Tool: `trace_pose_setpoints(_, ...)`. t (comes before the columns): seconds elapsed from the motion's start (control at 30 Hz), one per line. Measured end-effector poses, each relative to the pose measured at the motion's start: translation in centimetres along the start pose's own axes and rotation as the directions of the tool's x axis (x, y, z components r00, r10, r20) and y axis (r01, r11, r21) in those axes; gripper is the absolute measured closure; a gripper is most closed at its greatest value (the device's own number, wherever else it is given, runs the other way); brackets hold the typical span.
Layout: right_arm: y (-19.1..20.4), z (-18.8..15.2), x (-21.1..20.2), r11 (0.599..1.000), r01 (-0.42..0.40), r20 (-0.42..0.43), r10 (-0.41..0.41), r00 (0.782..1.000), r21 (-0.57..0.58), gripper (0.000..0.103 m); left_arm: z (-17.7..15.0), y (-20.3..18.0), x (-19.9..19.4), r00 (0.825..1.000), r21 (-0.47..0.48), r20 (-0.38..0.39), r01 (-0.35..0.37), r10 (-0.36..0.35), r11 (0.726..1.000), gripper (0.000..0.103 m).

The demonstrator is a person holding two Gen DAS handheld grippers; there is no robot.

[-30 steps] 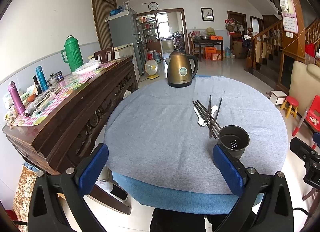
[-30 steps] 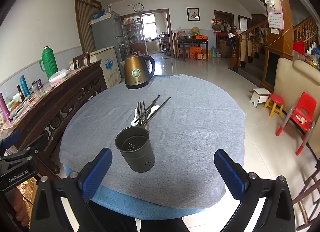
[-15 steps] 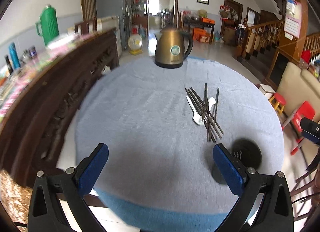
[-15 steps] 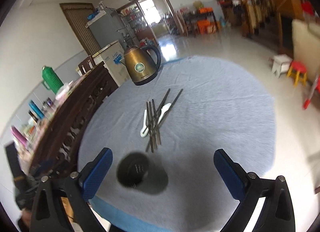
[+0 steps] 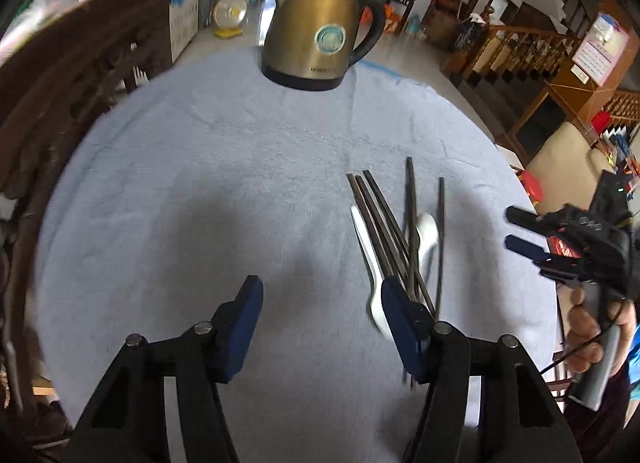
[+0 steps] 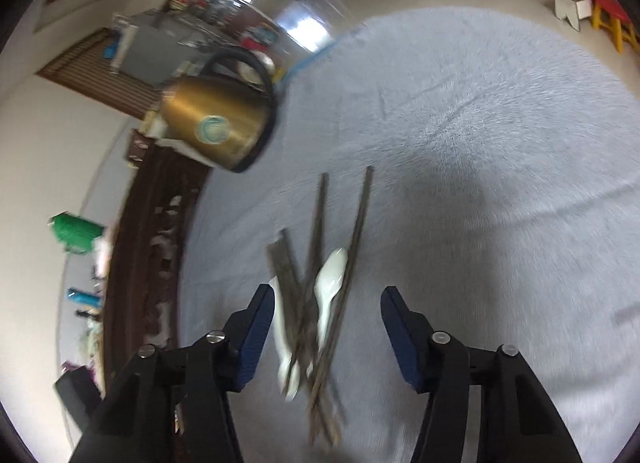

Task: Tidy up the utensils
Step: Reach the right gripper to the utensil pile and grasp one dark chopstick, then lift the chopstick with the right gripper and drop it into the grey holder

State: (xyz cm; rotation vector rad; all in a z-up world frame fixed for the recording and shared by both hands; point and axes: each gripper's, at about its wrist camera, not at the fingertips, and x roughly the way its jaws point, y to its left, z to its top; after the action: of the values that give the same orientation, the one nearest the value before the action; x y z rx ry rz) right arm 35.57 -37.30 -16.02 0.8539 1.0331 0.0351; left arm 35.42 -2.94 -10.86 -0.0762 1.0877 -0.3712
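Observation:
Several dark chopsticks [image 5: 394,231] and two white spoons [image 5: 427,229] lie in a loose pile on the grey tablecloth [image 5: 224,167]. My left gripper [image 5: 322,315] hovers just left of the pile, jaws closing, with only cloth between them; its right finger [image 5: 400,323] covers the near chopstick ends. My right gripper [image 6: 326,323] points down over the pile's near end, jaws closing. The chopsticks [image 6: 320,223] and a spoon [image 6: 330,283] show between its fingers, which do not touch them. From the left wrist, the right gripper [image 5: 514,231] and the hand [image 5: 584,343] holding it appear at the right.
A brass kettle [image 5: 320,31] stands at the table's far edge, also blurred in the right wrist view [image 6: 212,127]. A dark carved sideboard [image 5: 60,75] runs along the left with a green flask [image 6: 76,233] on it. Small stools [image 6: 608,19] and stairs [image 5: 532,47] lie beyond.
Both grippers have swept forward and down over the table toward the pile, and their jaws have narrowed. The dark holder cup has dropped out of both views. The right view has rolled.

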Motion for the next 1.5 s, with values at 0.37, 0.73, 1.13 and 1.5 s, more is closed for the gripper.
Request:
trace_pose_setpoints(0.37, -0.2, 5.6, 9.5, 0.980, 0.182, -0.077, -0.176, 0.981, 0.078, 0.065, 7.1, -1.3, 5.7, 0.998, 0.002, -0.065, -0.015, 0.015, 1.000, 0.041)
trace_pose_setpoints(0.73, 1.3, 7.3, 12.5, 0.949, 0.305, -0.057, -0.310, 0.949, -0.080, 0.096, 10.6, -5.2, 11.0, 0.990, 0.073, -0.140, 0.031, -0.020, 0.997, 0.054)
trace_pose_setpoints(1.13, -3.0, 7.0, 6.0, 0.986, 0.154, 0.062, -0.149, 0.987, -0.067, 0.096, 11.8, -12.4, 18.4, 0.977, 0.156, -0.214, 0.018, 0.016, 0.988, 0.054)
trace_pose_setpoints(1.5, -4.4, 4.7, 1.9, 0.993, 0.087, 0.098, -0.080, 0.992, -0.074, 0.096, 11.2, -13.6, 17.3, 0.989, 0.199, -0.148, 0.019, 0.011, 0.980, 0.097)
